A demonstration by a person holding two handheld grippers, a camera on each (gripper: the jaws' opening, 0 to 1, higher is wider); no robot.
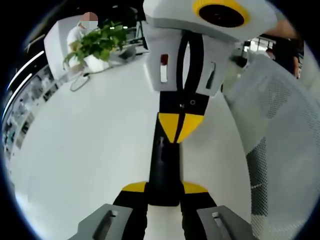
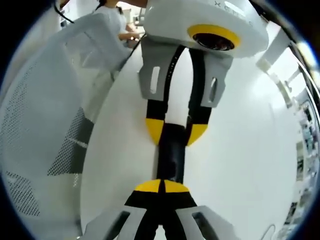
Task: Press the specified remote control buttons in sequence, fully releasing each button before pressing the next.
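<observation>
A slim black remote control (image 1: 165, 160) lies lengthwise above the white table (image 1: 85, 150). My left gripper (image 1: 164, 189) is shut on its near end, one yellow tip on each side. My right gripper (image 1: 180, 127) comes in from the far side, its yellow tips closed together and resting on the remote's top face. In the right gripper view the right gripper (image 2: 162, 186) is shut, its joined tips at the near end of the remote (image 2: 171, 152), with the left gripper (image 2: 175, 132) clamped on the far end. The buttons are too dark to make out.
A white mesh chair (image 1: 280, 125) stands close beside the table; its back (image 2: 40, 125) also appears in the right gripper view. A potted green plant (image 1: 97, 42) and a looped cable (image 1: 77, 82) sit at the table's far edge, with a person (image 1: 80, 32) behind.
</observation>
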